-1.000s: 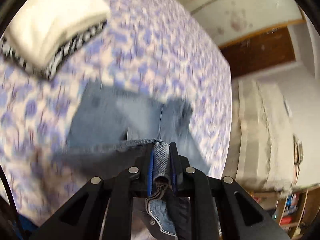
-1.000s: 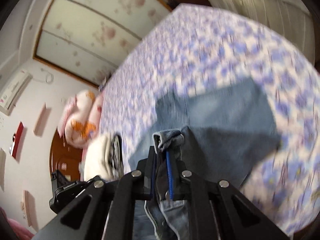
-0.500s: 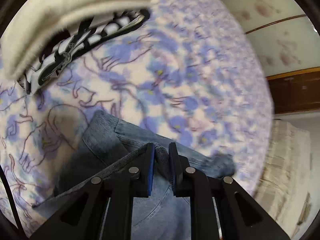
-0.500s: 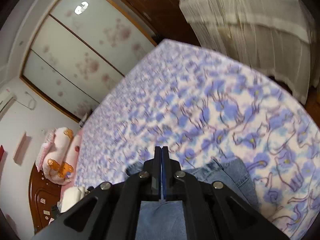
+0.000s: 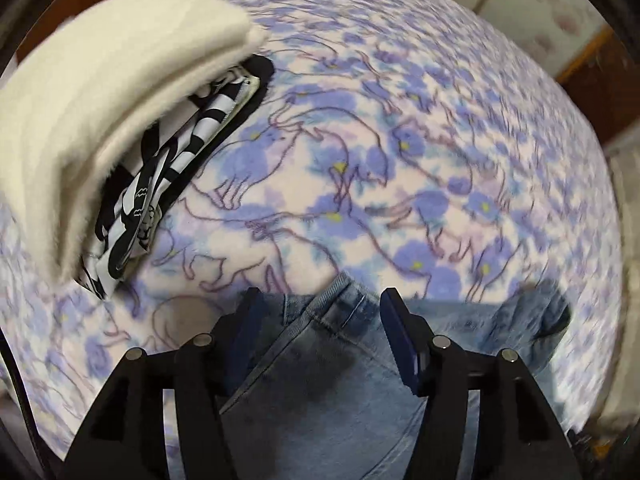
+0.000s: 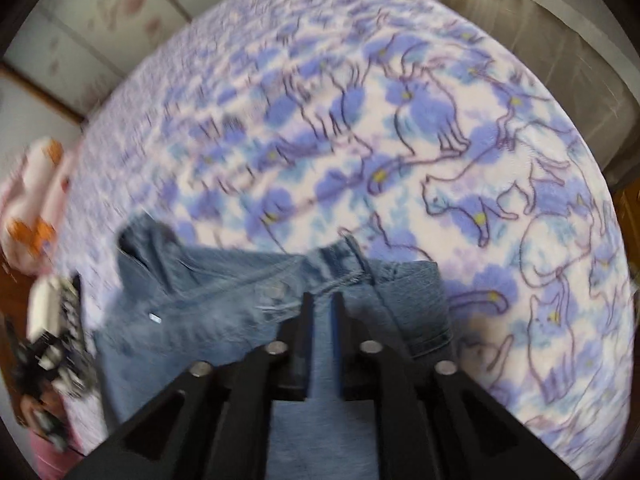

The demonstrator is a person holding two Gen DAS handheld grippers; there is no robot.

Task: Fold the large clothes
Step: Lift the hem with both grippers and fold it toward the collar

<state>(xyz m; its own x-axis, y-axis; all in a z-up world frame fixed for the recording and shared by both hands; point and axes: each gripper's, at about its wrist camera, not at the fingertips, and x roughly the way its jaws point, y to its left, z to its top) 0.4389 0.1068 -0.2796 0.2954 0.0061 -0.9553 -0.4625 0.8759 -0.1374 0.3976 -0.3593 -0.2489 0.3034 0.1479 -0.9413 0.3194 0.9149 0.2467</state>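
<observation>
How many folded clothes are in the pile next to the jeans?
2 that I can see: a fluffy cream one on top, and a black-and-white striped one under it. More could hide underneath.

Your right tongs (image 6: pixel 321 300), jaws opening with nothing gripped, pointed down at folded jeans (image 6: pixel 248 304) on the cat-print bedspread (image 6: pixel 460 140).

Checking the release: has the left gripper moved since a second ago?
Yes. The left gripper came down toward the flowered blanket, closer to the cream folded pile; its jaws are opening, and the jeans lie unpinched between them.
</observation>
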